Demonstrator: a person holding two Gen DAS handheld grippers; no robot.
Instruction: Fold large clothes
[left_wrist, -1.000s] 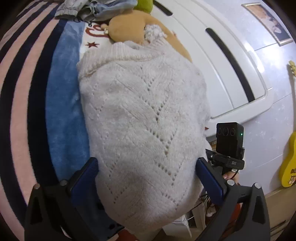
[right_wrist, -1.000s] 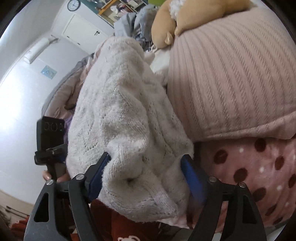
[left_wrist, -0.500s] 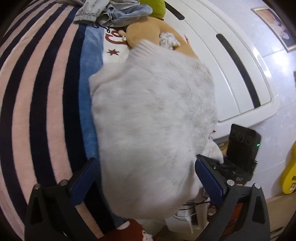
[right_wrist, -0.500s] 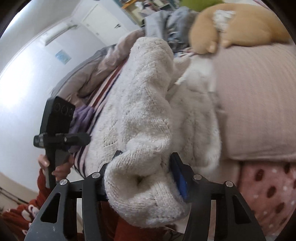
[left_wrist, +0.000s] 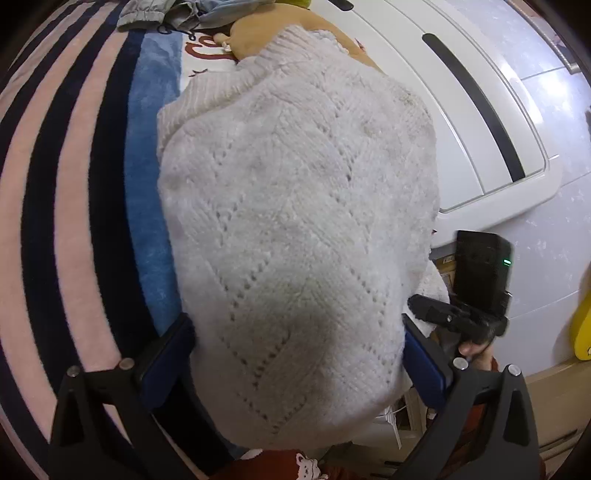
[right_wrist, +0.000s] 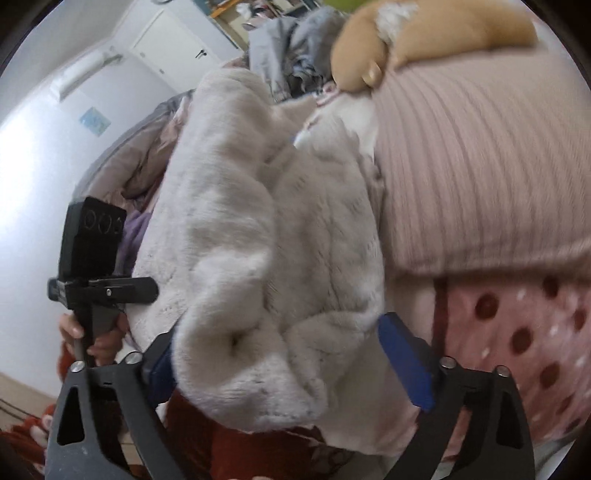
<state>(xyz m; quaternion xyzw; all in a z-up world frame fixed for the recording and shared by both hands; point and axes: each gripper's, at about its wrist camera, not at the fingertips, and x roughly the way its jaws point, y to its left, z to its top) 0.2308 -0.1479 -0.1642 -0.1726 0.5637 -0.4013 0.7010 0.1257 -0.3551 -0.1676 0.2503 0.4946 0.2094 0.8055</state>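
Observation:
A cream knitted sweater (left_wrist: 295, 221) lies folded on the striped blanket (left_wrist: 55, 184), its near end bulging between my left gripper's (left_wrist: 295, 354) blue pads. The jaws stand wide apart with the knit filling the gap. In the right wrist view the same sweater (right_wrist: 266, 240) is bunched into a thick fold between my right gripper's (right_wrist: 280, 354) pads. Those jaws stand wide too, the right pad (right_wrist: 406, 365) clear of the cloth. Each gripper shows in the other's view: the right one (left_wrist: 480, 288), the left one (right_wrist: 92, 258).
A tan plush toy (right_wrist: 424, 29) and grey clothes (left_wrist: 177, 14) lie at the far end. A pink ribbed pillow (right_wrist: 480, 166) and a dotted pink cover (right_wrist: 517, 332) sit right of the sweater. A white headboard (left_wrist: 461, 110) runs along the right.
My right gripper's jaws have spread from half a second ago, when they pinched the bunched fold. The sweater has settled lower onto the blanket. My left gripper's jaws stay wide.

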